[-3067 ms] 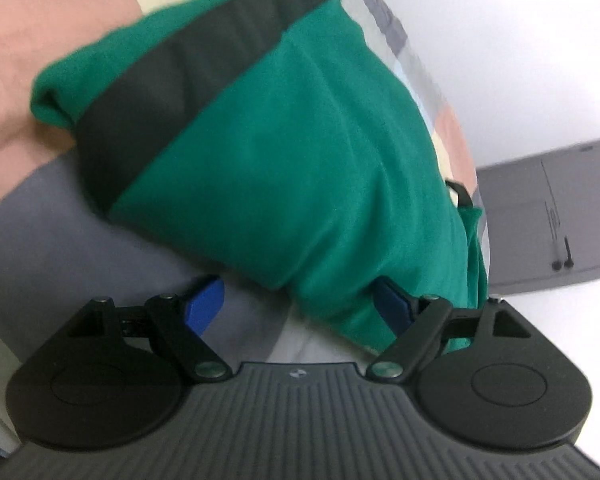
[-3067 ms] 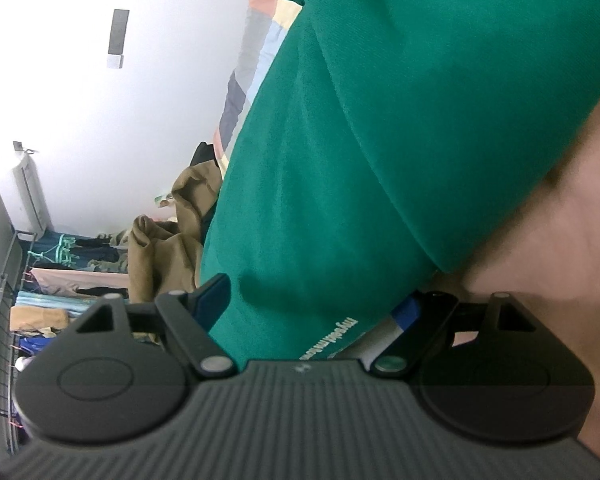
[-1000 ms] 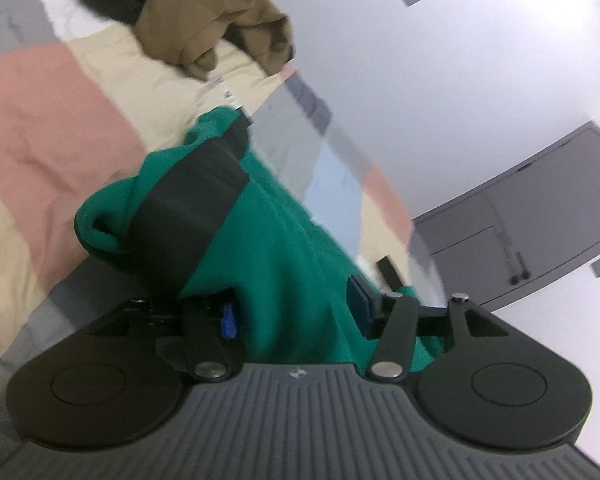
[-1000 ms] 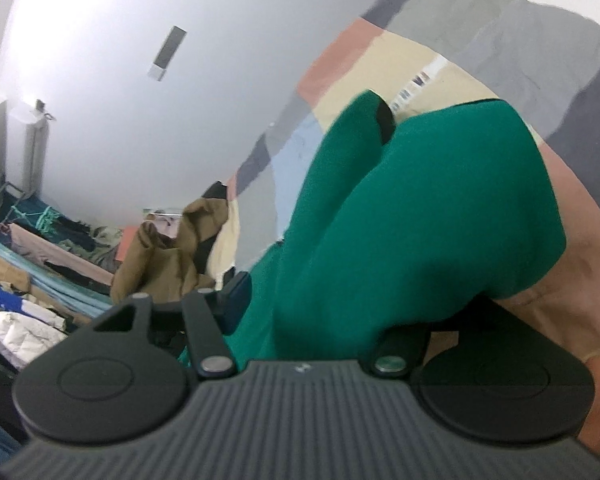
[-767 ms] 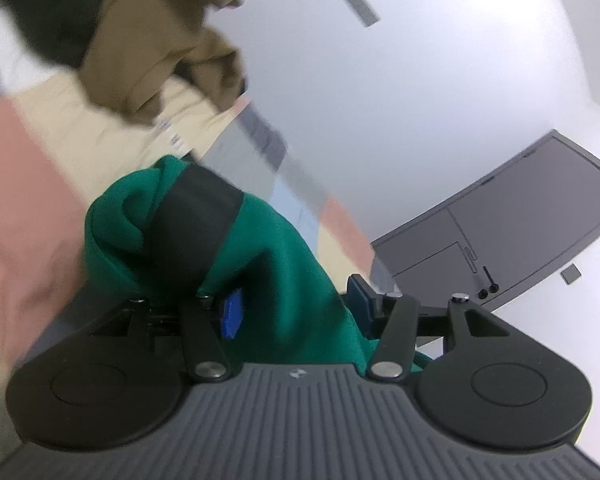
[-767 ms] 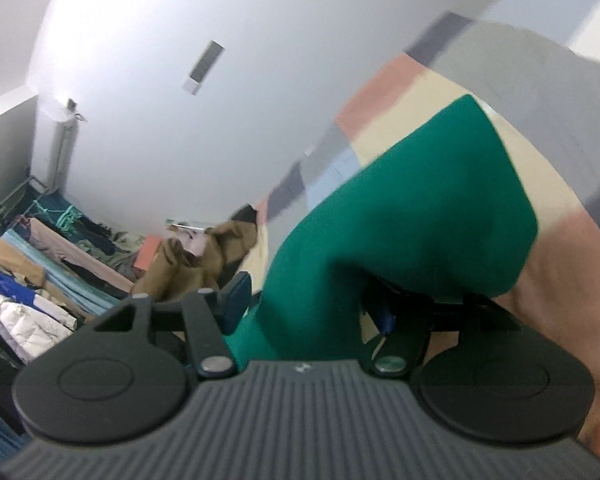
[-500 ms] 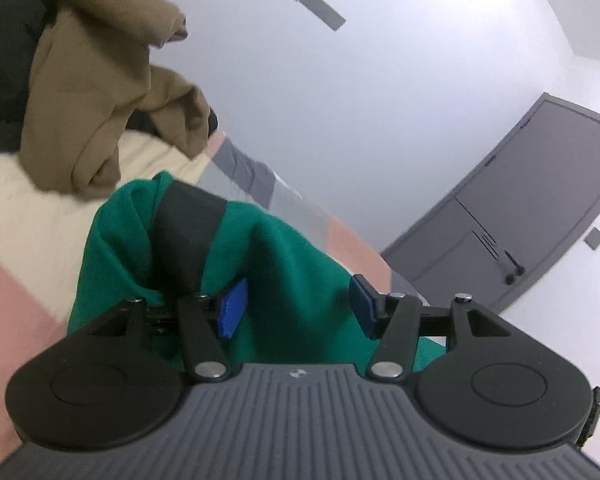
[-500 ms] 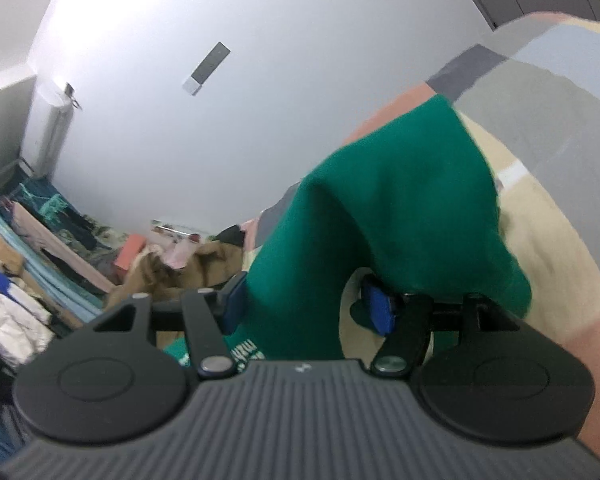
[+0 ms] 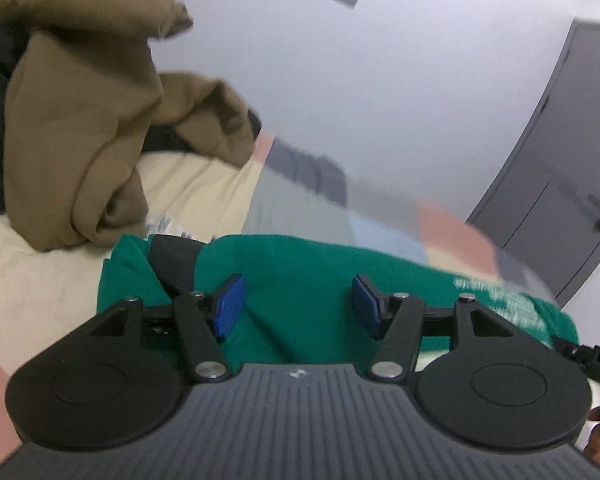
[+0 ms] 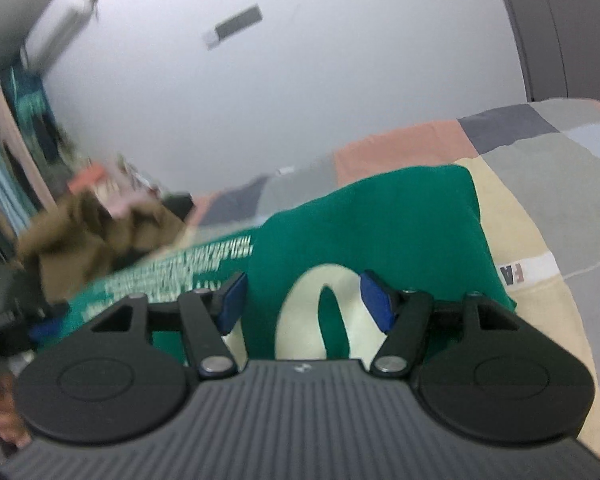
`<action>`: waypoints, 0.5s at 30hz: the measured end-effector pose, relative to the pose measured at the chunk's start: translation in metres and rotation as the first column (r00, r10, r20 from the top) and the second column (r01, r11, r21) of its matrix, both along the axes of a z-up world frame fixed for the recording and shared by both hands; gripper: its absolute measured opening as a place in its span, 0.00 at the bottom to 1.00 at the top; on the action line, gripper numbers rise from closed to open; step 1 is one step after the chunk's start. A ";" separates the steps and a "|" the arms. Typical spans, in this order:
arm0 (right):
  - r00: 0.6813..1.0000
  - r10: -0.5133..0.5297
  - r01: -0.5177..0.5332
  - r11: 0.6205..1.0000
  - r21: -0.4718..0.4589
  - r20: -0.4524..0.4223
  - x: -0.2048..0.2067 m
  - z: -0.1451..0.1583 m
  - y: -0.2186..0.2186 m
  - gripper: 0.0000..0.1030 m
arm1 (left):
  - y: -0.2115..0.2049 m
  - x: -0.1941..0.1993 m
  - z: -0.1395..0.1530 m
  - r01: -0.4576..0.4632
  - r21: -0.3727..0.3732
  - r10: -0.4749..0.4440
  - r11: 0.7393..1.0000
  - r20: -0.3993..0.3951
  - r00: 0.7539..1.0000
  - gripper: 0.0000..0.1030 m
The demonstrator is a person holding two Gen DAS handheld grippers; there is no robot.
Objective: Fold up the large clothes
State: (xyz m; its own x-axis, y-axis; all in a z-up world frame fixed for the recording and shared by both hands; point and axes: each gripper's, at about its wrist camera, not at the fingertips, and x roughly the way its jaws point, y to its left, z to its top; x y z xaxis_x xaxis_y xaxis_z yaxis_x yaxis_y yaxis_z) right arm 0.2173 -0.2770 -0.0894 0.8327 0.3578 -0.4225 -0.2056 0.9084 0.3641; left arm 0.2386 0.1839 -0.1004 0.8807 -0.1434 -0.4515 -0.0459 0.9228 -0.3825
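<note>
A: Start on the left side. What lies around the left gripper?

B: Far left, a heap of brown clothes sits on the bed, with something black behind it. The bed is covered by a patchwork quilt in cream, pink and grey. Right of the heap is a plain white wall, and at the far right a grey door.

A: And the green sweatshirt?

B: It lies on the quilt just ahead of the gripper, with a black band near its left end and pale lettering toward its right end. The brown heap is close behind its left end.

A: The left jaws?

B: They stand about half open and have just been opening. Green cloth shows between the blue pads, but they do not press on it. At the right edge of that view, part of the other gripper and a few fingers show.

A: Now the right gripper.

B: On its left are hanging clothes, blurred, then the brown clothes, then the wall, with the door at the top right. The sweatshirt spreads from the left across the quilt, and a folded part rises right in front of the camera. A large cream print is on it.

A: Do the right jaws hold it?

B: They are about half open, astride the folded cloth. I cannot tell whether the pads grip it.
</note>
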 end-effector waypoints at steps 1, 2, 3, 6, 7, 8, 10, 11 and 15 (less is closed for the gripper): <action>1.000 0.004 -0.004 1.000 -0.022 -0.017 0.007 -0.007 0.003 0.62 | -0.001 0.008 -0.006 0.005 0.013 -0.004 1.000 -0.018 1.000 0.62; 0.999 0.006 -0.007 0.999 -0.034 -0.038 0.013 -0.014 0.004 0.62 | -0.001 0.015 -0.012 0.008 0.026 -0.007 1.000 -0.033 0.999 0.63; 0.998 0.009 -0.012 0.999 -0.040 -0.060 0.020 -0.020 0.005 0.62 | -0.001 0.020 -0.017 0.009 0.038 -0.008 0.999 -0.042 0.999 0.63; 0.996 0.020 -0.025 0.998 -0.057 -0.089 0.032 -0.034 0.009 0.62 | -0.003 0.030 -0.024 0.006 0.050 -0.002 0.999 -0.067 0.998 0.63; 0.996 0.024 -0.030 0.997 -0.067 -0.088 0.034 -0.036 0.010 0.62 | -0.002 0.034 -0.025 0.001 0.050 0.002 0.999 -0.073 0.997 0.63; 0.996 0.023 -0.030 0.997 -0.071 -0.088 0.035 -0.036 0.012 0.62 | -0.003 0.034 -0.024 0.001 0.053 0.003 0.999 -0.077 0.997 0.63; 0.995 0.020 -0.027 0.997 -0.068 -0.096 0.036 -0.036 0.012 0.62 | -0.004 0.034 -0.024 0.001 0.063 0.004 0.998 -0.079 0.997 0.63; 0.995 0.020 -0.027 0.997 -0.067 -0.099 0.036 -0.035 0.012 0.62 | -0.004 0.034 -0.024 -0.002 0.062 0.007 0.998 -0.079 0.997 0.63; 0.995 0.016 -0.022 0.998 -0.062 -0.099 0.036 -0.035 0.010 0.62 | -0.004 0.029 -0.019 -0.006 0.059 0.011 0.998 -0.082 0.997 0.63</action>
State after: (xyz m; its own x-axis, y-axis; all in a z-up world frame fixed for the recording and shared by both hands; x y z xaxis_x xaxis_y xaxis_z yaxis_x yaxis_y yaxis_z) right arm 0.2532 -0.2670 -0.1241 0.7793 0.3438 -0.5239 -0.1895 0.9262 0.3260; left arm 0.2679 0.1797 -0.1195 0.8412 -0.1068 -0.5301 -0.0830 0.9431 -0.3219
